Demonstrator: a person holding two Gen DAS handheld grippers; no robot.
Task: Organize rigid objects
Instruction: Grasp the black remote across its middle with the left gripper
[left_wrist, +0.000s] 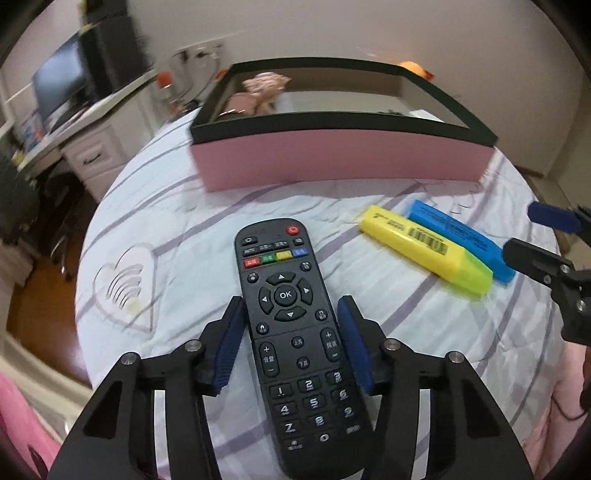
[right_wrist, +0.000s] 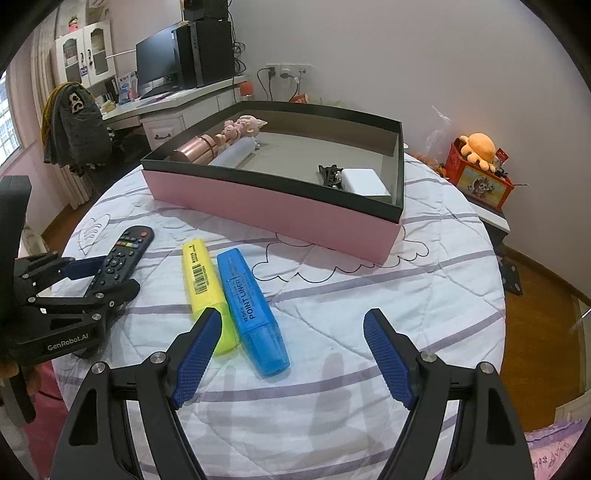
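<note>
Broadly, we work over a quilted bed (right_wrist: 369, 295), with the pink box (right_wrist: 266, 206) lying across its far side, already holding a copper cylinder (right_wrist: 195, 149), a pale tube, a small doll, a white block (right_wrist: 364, 181) and a dark clip.

Next in size comes the black remote (left_wrist: 295, 339). Our left gripper (left_wrist: 291, 332) straddles it, one blue pad on each long edge near the OK ring. The left pad looks touching or nearly so, while a sliver of gap shows at the right, so we judge the jaws closing but not yet clamped. The remote's long axis runs straight out between the fingers toward the box, so a squeeze and a forward lift should carry it in.

Smaller are the yellow highlighter (right_wrist: 207, 291) and blue highlighter (right_wrist: 251, 310), lying side by side and touching. Our right gripper (right_wrist: 291, 350) hovers wide open and empty just short of their capped ends. Its left pad overlaps the yellow one in view. Both markers point away toward the box.
</note>
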